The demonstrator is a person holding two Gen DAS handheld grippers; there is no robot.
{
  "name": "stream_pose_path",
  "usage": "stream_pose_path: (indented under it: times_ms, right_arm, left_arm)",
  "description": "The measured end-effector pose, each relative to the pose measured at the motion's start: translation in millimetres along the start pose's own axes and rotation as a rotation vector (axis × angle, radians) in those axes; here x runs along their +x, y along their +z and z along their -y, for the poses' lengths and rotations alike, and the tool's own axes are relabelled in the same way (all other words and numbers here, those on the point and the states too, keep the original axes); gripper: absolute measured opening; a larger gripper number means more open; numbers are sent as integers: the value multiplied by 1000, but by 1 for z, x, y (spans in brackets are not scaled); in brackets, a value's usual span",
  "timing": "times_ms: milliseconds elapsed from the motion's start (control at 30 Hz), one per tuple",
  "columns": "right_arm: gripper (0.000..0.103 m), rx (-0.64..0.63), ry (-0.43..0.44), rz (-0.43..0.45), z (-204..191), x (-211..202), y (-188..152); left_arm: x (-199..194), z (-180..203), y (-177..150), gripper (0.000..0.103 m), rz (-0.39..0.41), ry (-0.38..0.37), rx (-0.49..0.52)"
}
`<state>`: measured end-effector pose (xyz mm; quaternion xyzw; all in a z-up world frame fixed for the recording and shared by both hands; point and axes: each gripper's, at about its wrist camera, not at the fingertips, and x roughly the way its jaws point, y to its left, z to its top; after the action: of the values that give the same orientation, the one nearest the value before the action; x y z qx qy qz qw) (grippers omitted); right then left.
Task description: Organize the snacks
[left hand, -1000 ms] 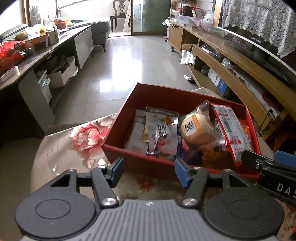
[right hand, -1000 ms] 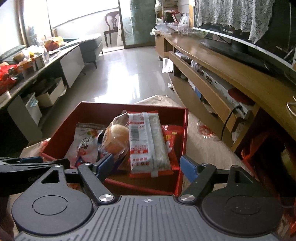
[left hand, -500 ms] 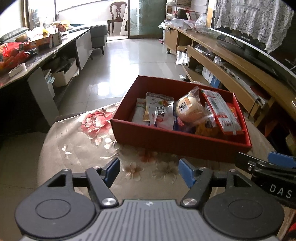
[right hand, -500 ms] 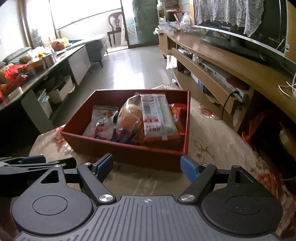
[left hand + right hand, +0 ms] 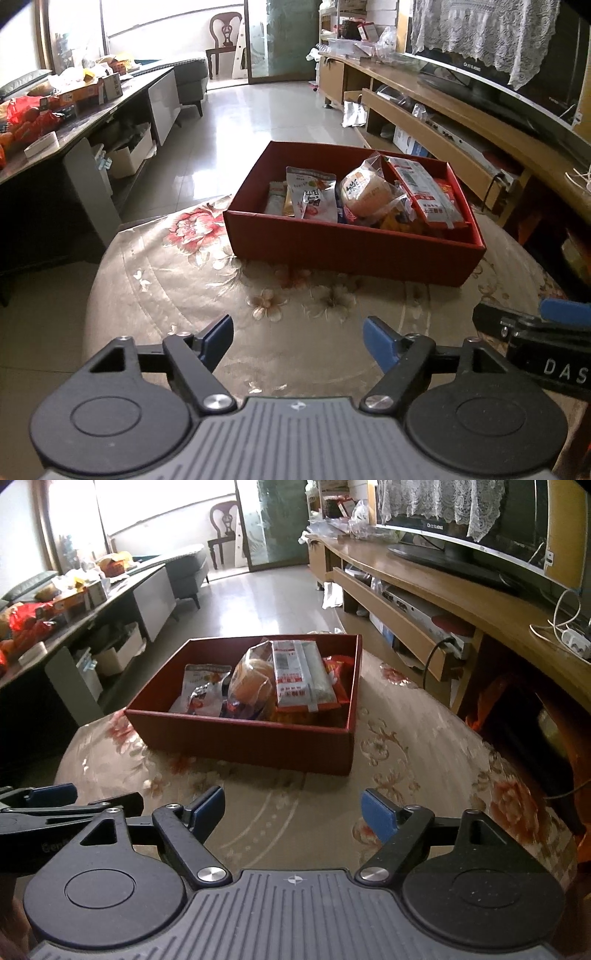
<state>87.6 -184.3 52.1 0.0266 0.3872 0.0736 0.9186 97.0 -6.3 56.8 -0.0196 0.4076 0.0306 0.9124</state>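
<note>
Looking along the left claw (image 5: 297, 338), its two blue-padded fingers are seen spread wide with nothing between them, held above the flowered cloth of the table (image 5: 177, 273). The red box (image 5: 351, 247) stands further ahead on that table, well apart from the claw. Inside it the snacks are piled loosely: a white pouch (image 5: 314, 195) leans towards the left side, a bagged bun (image 5: 364, 192) sits in the middle, and a long red-and-white packet (image 5: 424, 192) lies tilted over the heap on the right. Part of the right claw's body is seen at the right edge.

From the right wrist view, the right claw (image 5: 293, 812) is likewise parted and empty, hovering over the cloth short of the box (image 5: 258, 742). The same packet (image 5: 301, 675) is seen lying on top of the pile, with the bun (image 5: 251, 685) beside it and the pouch (image 5: 203, 688) to the left.

All the packs are judged light, soft and crinkly, with slippery film. The bun is likely to be crushed by a hard squeeze, so a pinch at its gathered bag end is advised. The long packet is best taken across its narrow width, and the pouch by its sealed top edge.
</note>
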Motion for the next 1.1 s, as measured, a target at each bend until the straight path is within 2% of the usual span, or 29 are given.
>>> stream_pose_path:
  times_ms: [133,367,533,1100]
  right_arm:
    - [86,-4,-3,-9,0,-5,-10]
    - [86,-5,-4,-6,0,-15,-21]
    - [86,-3,-4,-10,1,-19,-27]
    - [86,4,6,-6,2,-36,-45]
  left_arm:
    - [-7,-2,-6,91,14,0,-9]
    - [-17,-2,-19,94,20,8,2]
    - [-23,-1,-27,102,26,22,12]
    - [-41,2,-43,103,57,25,36]
